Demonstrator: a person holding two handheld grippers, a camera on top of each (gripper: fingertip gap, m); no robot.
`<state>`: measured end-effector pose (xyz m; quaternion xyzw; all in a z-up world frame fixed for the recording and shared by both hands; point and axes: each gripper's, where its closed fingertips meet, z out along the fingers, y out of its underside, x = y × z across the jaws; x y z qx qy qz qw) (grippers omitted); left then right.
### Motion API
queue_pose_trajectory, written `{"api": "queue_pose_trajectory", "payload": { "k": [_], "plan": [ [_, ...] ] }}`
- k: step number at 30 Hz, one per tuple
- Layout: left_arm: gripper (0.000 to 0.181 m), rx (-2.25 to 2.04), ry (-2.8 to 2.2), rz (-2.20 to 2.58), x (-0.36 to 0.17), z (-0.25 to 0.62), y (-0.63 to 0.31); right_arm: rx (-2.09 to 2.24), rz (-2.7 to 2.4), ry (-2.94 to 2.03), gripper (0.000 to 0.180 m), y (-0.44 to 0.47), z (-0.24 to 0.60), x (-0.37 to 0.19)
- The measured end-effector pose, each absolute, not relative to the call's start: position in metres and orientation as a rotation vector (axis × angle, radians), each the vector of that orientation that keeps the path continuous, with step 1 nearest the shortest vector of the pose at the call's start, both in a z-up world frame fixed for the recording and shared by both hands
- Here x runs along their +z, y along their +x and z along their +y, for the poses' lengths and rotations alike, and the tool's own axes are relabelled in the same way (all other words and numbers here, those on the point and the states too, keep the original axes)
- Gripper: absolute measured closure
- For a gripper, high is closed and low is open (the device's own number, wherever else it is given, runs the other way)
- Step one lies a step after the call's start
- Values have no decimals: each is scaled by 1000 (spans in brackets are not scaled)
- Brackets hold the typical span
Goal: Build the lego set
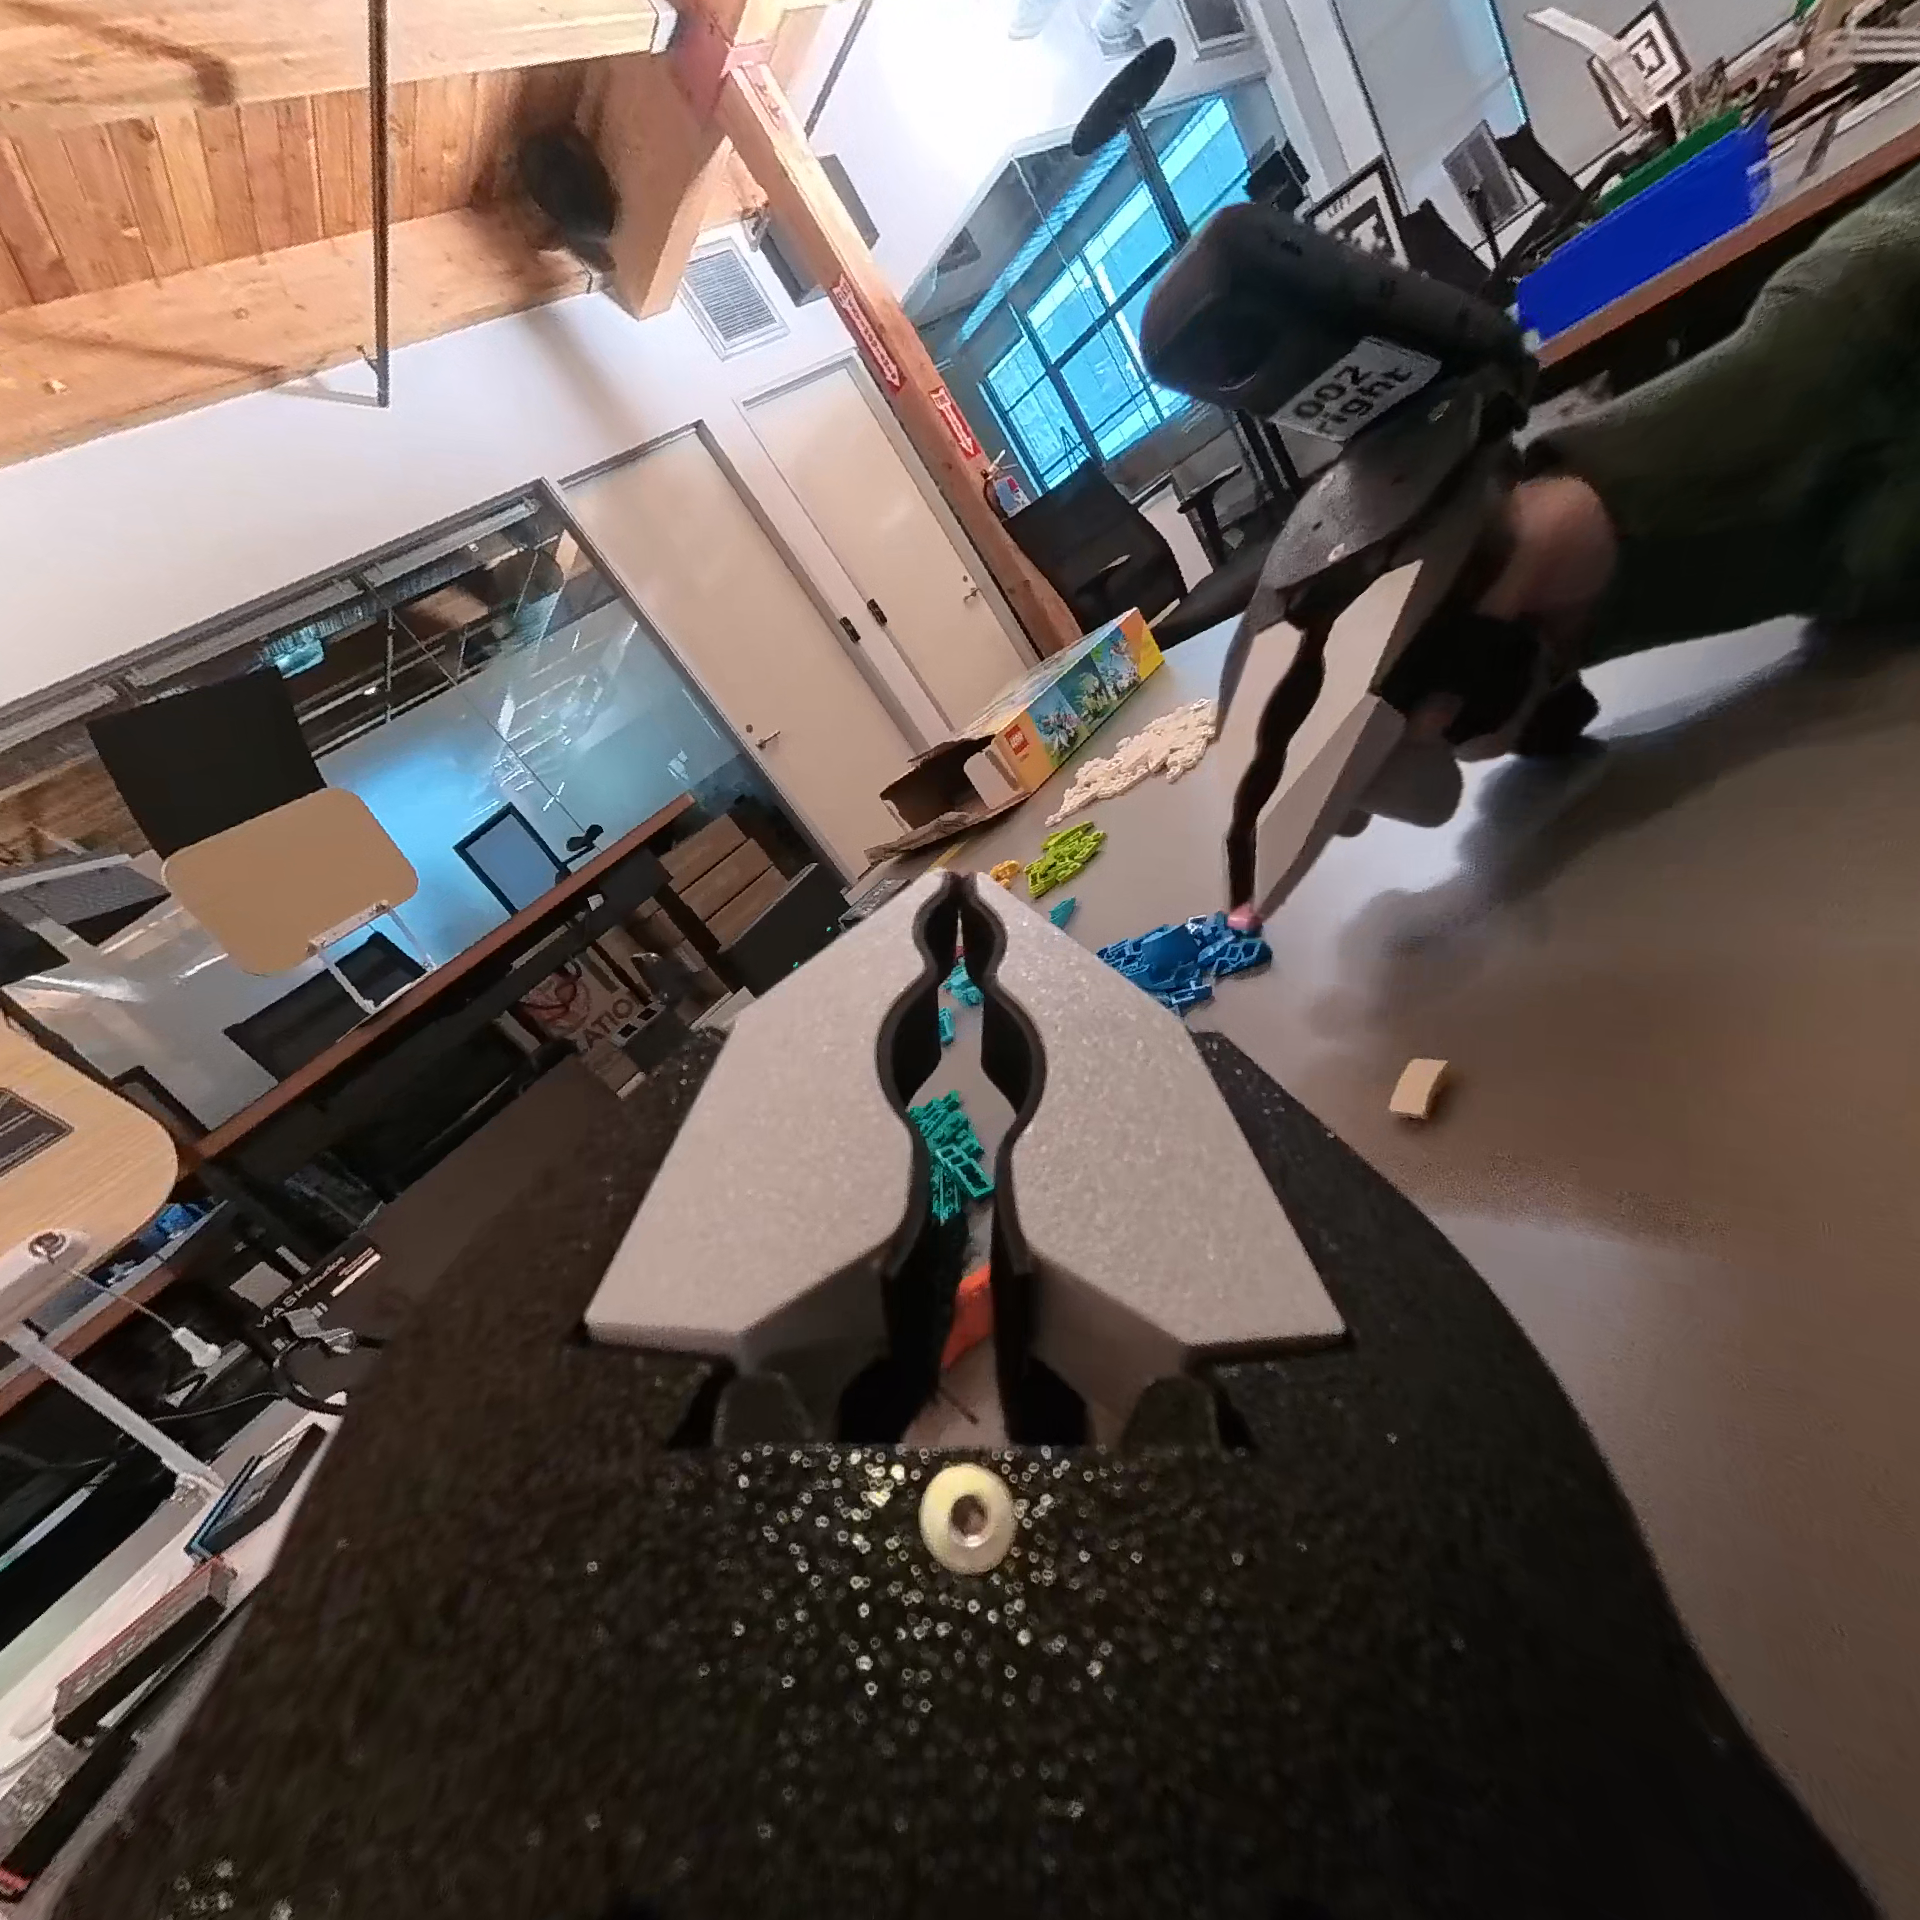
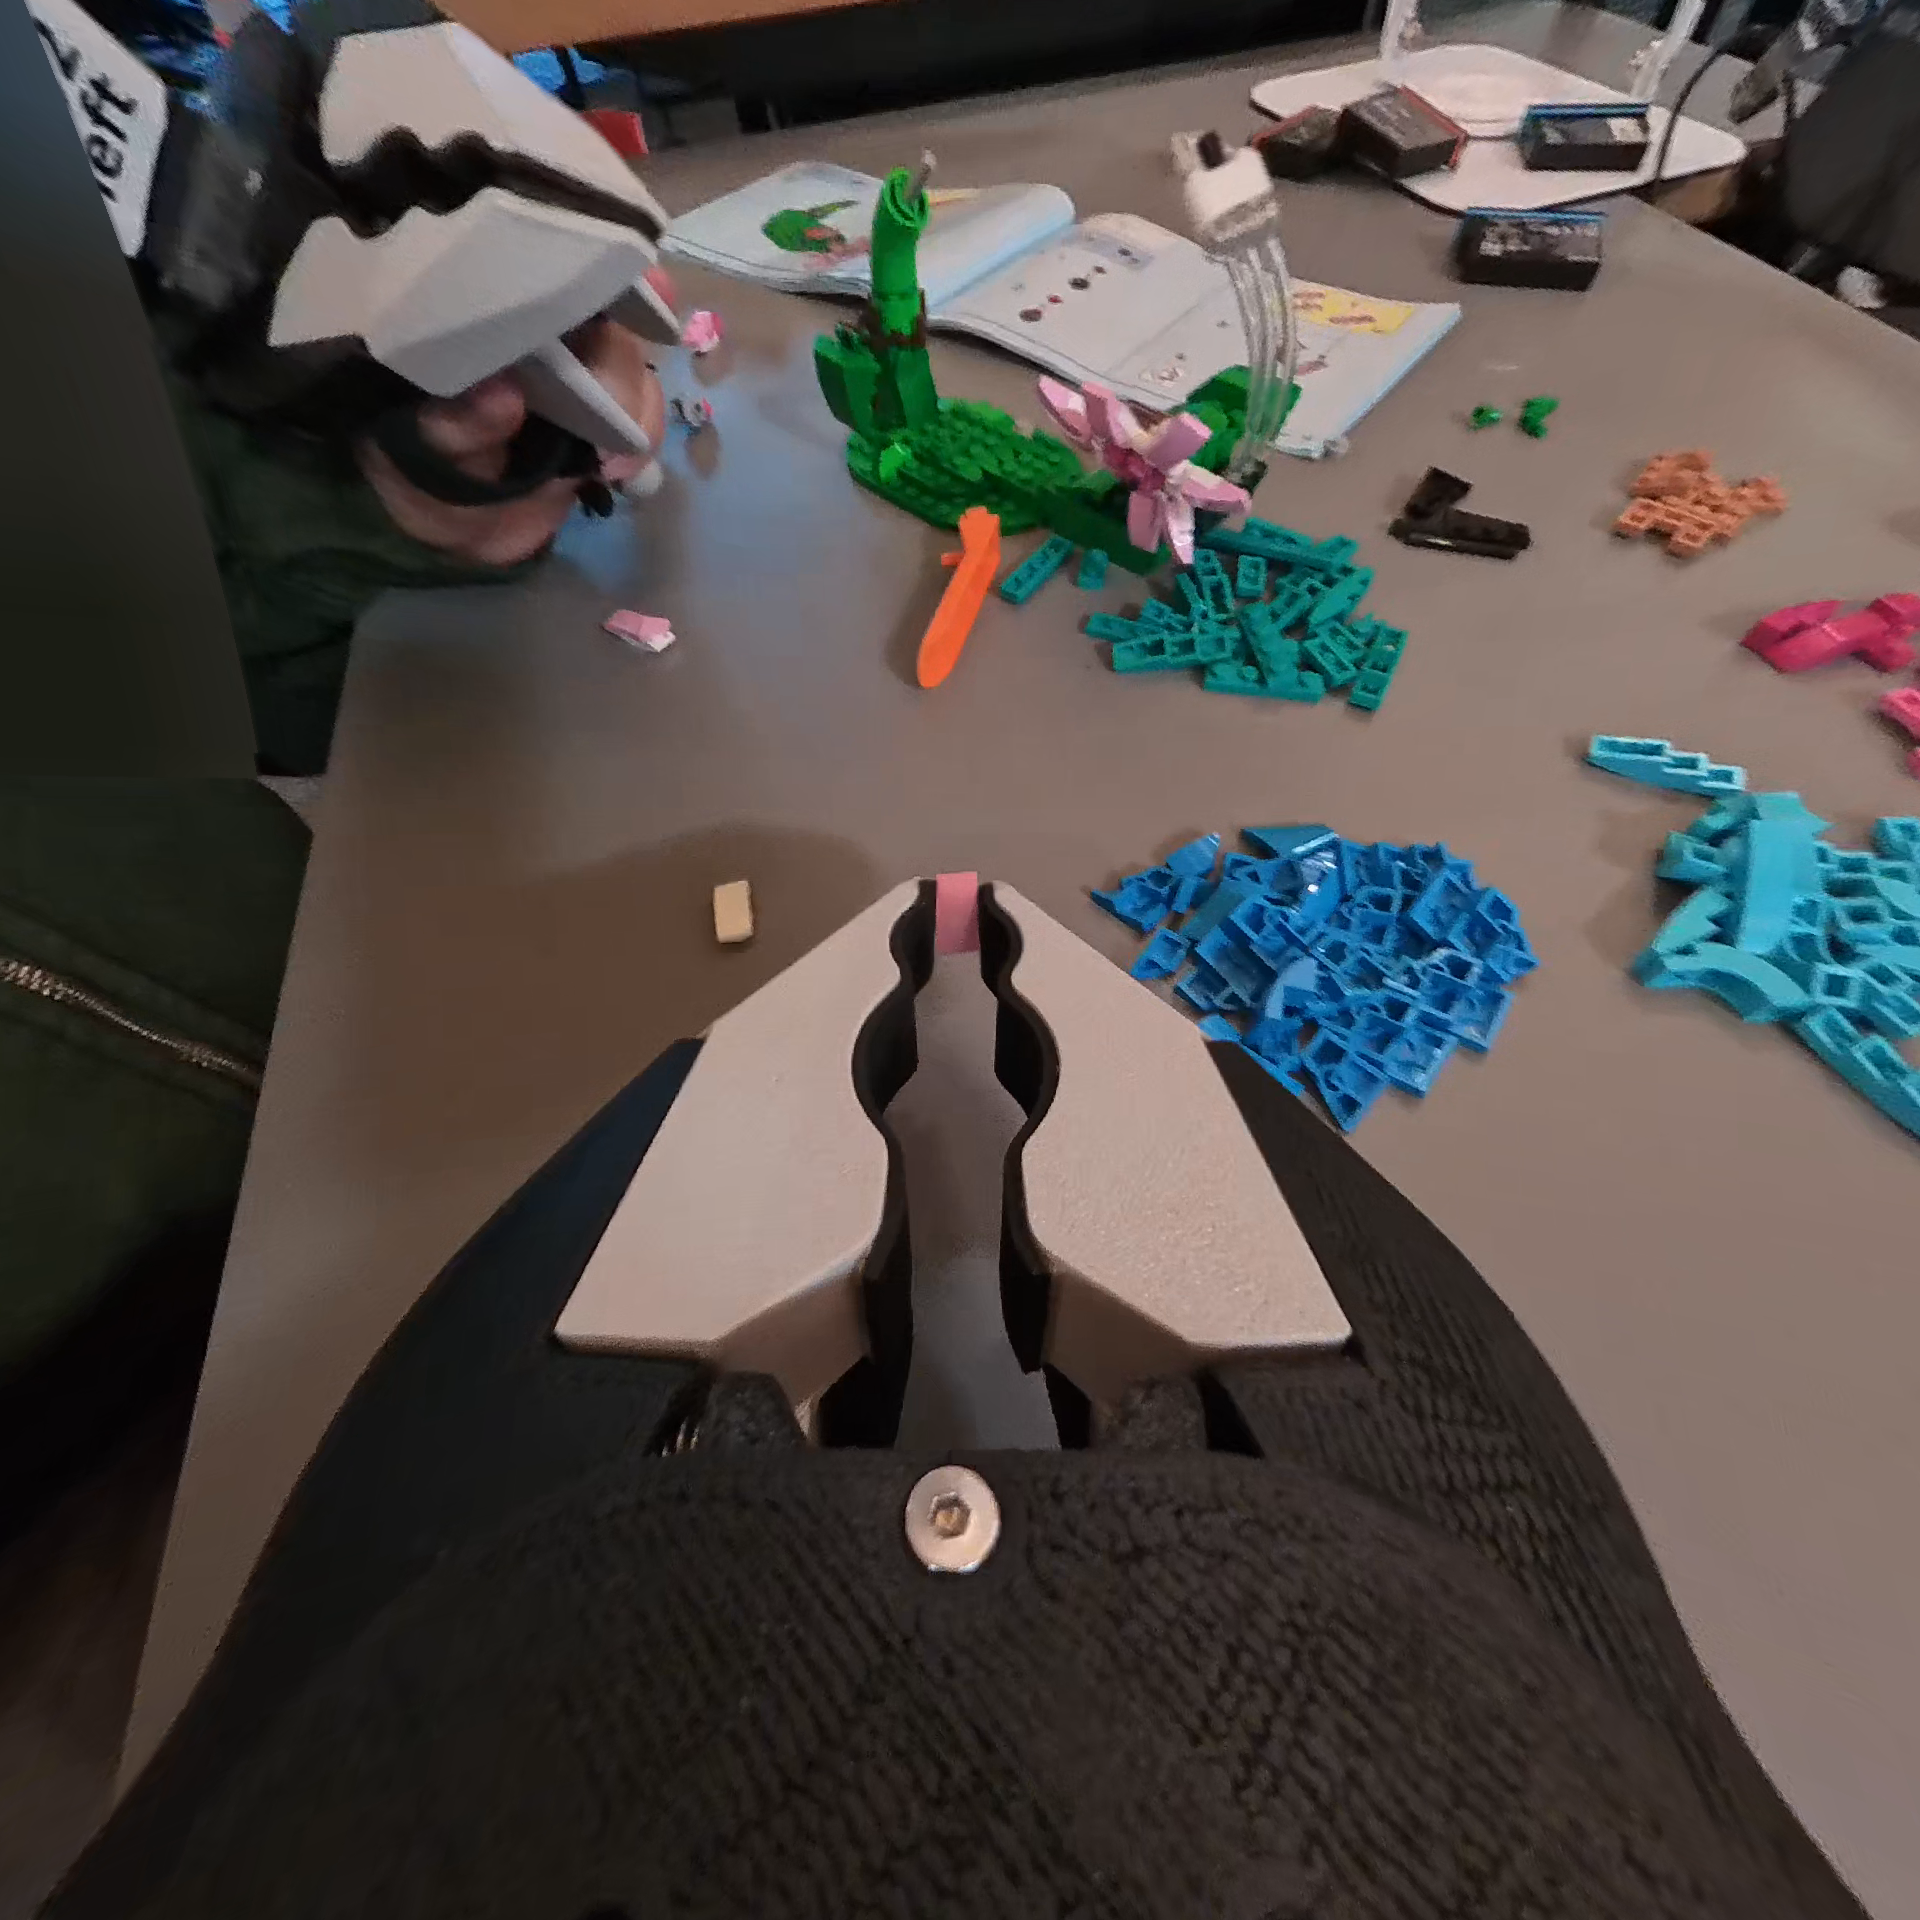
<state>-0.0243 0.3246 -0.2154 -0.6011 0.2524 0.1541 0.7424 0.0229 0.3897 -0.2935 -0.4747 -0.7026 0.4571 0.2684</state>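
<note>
My right gripper [image 2: 956,904] is shut on a small pink piece [image 2: 956,914], low over the grey table [image 2: 623,1039]. In the left wrist view it [image 1: 1247,916] touches down at the edge of the blue brick pile [image 1: 1184,956]. My left gripper [image 1: 961,891] is shut with nothing showing between its tips, held tilted above the table. In the right wrist view it [image 2: 655,234] is at the far left. The green build [image 2: 966,457] with a pink flower [image 2: 1164,468] stands beyond, in front of the open instruction booklet [image 2: 1091,281].
Sorted piles lie around: teal [image 2: 1257,623], blue [image 2: 1340,956], light blue [image 2: 1787,935], magenta [image 2: 1839,634], brown [image 2: 1694,504], black [image 2: 1455,520]. An orange separator [image 2: 961,603], a tan piece [image 2: 732,911] and a pink piece [image 2: 639,629] lie loose. The set's box [image 1: 1081,696] is at the far end.
</note>
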Motion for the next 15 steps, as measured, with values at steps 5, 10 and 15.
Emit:
{"api": "queue_pose_trajectory", "payload": {
  "k": [5, 10, 15],
  "plan": [
    [181, 325, -1321, 548, -216, 325, -25, 1229, -1934, -1255, 173, 20, 383, -296],
    [181, 326, -1318, 563, -216, 325, -22, 1202, -1969, -1250, 173, 20, 380, -300],
    [181, 388, -1302, 689, -223, 325, -4, 1141, -2026, -1251, 173, 20, 377, -309]
  ]
}}
